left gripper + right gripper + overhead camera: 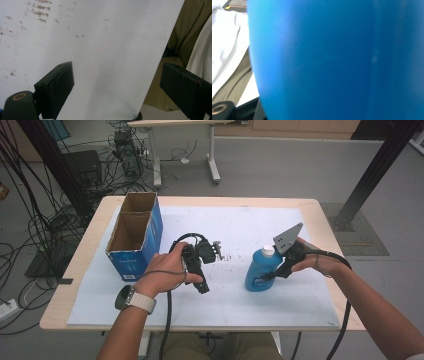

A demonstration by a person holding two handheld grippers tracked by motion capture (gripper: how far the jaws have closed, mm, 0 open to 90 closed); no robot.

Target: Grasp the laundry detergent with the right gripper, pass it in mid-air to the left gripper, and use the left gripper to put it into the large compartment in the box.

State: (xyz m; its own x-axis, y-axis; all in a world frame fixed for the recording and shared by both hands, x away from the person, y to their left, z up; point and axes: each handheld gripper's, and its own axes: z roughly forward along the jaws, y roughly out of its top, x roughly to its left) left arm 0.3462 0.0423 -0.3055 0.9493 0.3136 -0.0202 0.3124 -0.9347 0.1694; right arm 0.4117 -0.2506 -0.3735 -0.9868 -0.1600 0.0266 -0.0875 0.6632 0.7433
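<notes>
A blue bottle (260, 274) with a white cap (268, 251) stands upright on the white sheet right of the middle. My right gripper (278, 271) comes at it from the right and is shut on its body. In the right gripper view the bottle's blue wall (332, 60) sits close against the camera. My left gripper (202, 286) is held low over the sheet near the middle, its tips turned toward the table's front edge. In the left gripper view its jaws (117, 75) stand wide apart with only the bare sheet between them.
An open blue cardboard box (145, 240) with two compartments stands at the table's left. The white sheet (240, 220) covers most of the wooden table (85, 250). Cables lie on the floor at the left, and a black post (370, 175) rises at the far right.
</notes>
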